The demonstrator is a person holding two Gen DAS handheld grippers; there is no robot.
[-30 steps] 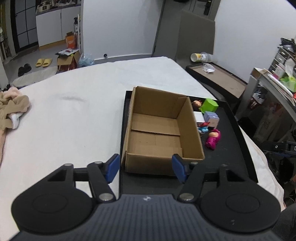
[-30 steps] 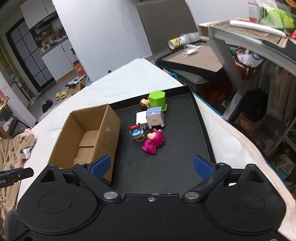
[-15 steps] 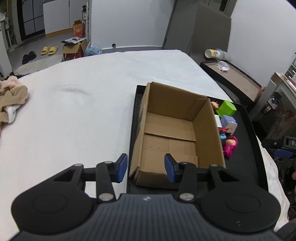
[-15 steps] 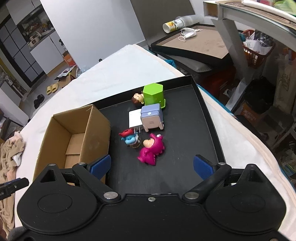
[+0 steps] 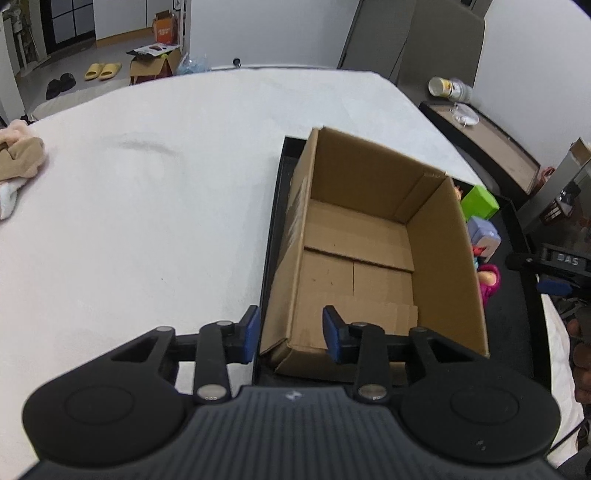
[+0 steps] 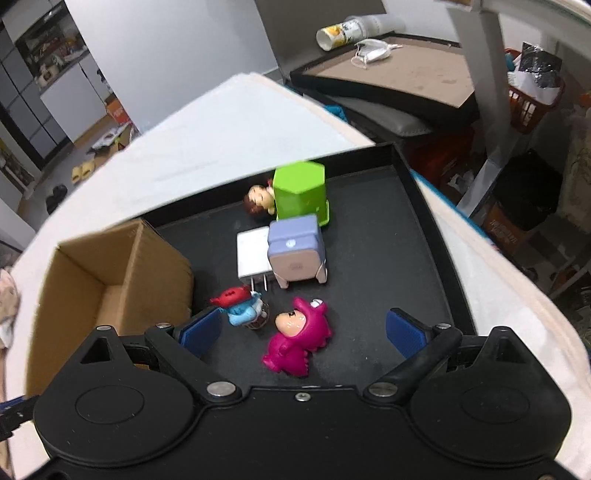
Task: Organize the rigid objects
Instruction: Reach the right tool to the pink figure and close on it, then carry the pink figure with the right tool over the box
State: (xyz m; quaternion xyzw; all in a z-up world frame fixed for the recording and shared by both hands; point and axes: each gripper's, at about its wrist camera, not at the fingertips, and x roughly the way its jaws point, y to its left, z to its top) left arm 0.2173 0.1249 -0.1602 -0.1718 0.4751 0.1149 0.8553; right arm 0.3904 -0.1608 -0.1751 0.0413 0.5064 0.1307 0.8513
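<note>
White-covered counter (image 5: 155,206). Plain white wall (image 5: 280,29) behind it, grey panel (image 5: 417,40) leaning in the corner. Low brown-topped side table (image 6: 402,70) holds a tipped paper cup (image 6: 332,33) and a face mask (image 6: 373,51). Floor at far left: yellow slippers (image 5: 103,70), open cardboard carton (image 5: 155,62). White cabinets (image 6: 70,96), dark glazed doors (image 5: 70,18). Even indoor light.

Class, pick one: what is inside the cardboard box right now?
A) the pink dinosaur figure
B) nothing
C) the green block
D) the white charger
B: the cardboard box shows only its bare floor, while the toys, like the pink dinosaur figure, lie outside on the black tray.
</note>
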